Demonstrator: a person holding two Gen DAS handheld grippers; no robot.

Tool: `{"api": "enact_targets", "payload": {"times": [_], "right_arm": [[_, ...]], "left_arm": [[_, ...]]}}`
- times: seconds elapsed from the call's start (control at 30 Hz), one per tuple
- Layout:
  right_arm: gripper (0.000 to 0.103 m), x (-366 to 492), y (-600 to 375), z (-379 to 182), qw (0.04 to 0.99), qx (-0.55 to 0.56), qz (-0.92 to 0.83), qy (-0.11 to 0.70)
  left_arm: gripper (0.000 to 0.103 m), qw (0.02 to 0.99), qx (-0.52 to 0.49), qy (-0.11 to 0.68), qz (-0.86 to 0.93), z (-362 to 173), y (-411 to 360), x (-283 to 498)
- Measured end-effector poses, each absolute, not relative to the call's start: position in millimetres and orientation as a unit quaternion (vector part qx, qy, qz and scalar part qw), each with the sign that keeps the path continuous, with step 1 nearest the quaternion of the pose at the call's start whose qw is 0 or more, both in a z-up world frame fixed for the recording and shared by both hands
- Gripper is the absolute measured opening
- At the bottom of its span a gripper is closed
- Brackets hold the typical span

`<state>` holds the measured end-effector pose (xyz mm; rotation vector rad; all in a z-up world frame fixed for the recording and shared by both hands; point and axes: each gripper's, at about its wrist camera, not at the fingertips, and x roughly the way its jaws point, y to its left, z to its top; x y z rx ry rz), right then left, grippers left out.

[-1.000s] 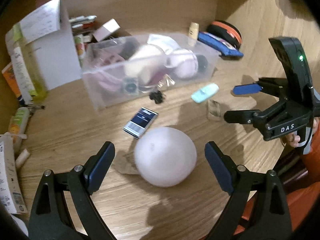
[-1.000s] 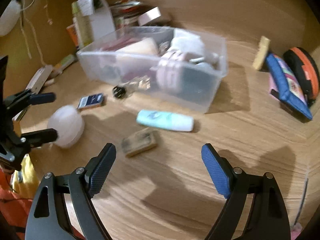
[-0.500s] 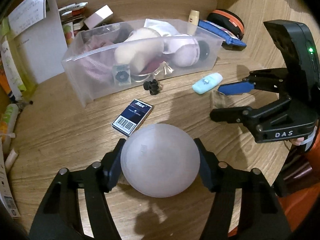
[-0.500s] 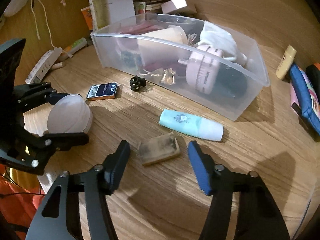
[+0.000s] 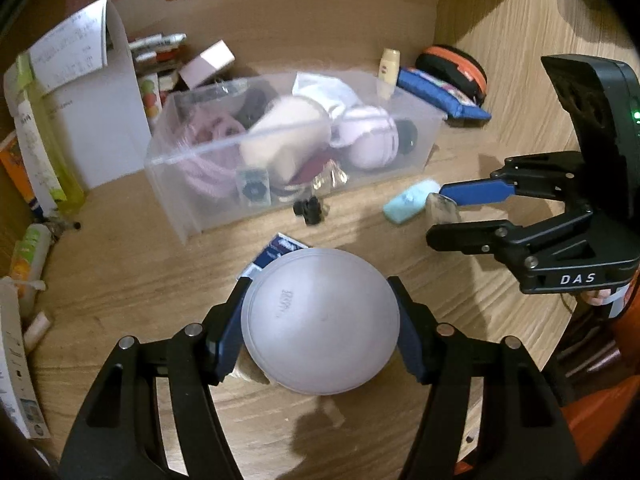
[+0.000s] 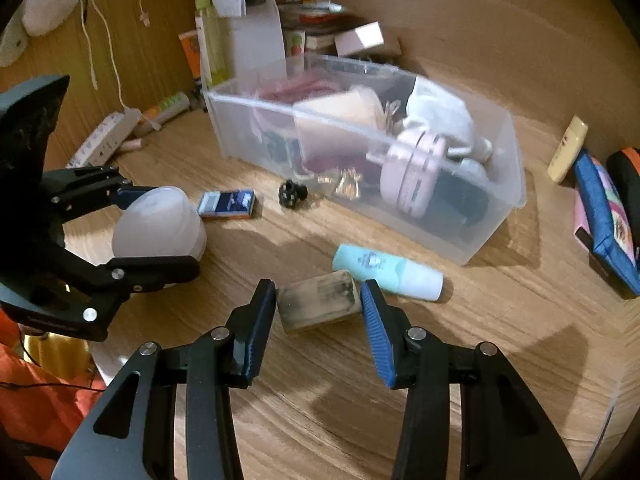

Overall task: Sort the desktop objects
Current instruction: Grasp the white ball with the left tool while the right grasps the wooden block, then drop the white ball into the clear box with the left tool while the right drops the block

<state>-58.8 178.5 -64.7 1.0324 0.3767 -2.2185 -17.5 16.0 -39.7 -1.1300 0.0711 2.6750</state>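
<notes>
a: two grabs at once. the left gripper [image 5: 320, 330] has its pads pressed on either side of the white ball [image 5: 320, 322], which looks just clear of the desk [image 5: 120, 272]. the right gripper [image 6: 319, 306] has just been closing its jaws, with the grubby eraser block [image 6: 318, 300] between them; its pads look to be touching the block's ends, so i'd call that gripped too.

b: so the step is pick-up, with nothing dropped in yet?

a: that's my reading. the clear bin [image 6: 496, 236] sits further back on the desk, already crowded with a pink round case and other bits. next, each hand likely needs to lift clear, carry over the near wall, and open above a free gap.

b: what remains loose?

a: the pale blue tube [image 6: 386, 270] just beside the block, the dark blue card box [image 6: 228, 204] and a small black clip [image 6: 292, 192], all near the bin's front.

b: do the views differ?

a: the left view hides most of the card box behind the ball; the right view shows it whole, and shows the block's grip up close.
</notes>
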Motion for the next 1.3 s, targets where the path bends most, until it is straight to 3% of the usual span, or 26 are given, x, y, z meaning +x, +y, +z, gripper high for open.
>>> {"api": "enact_targets", "payload": {"times": [0.7, 1.3], "right_arm": [[0.041, -98, 181, -2, 0.325, 0.32, -0.883, 0.111], [0.041, -149, 147, -26, 0.343, 0.352, -0.864, 0.111]], "left_arm": [[0.065, 0.089, -0.306, -0.005, 0.948, 21, -17, -65], [0.065, 0.071, -0.33, -0.017, 0.941, 5, -39, -130]]}}
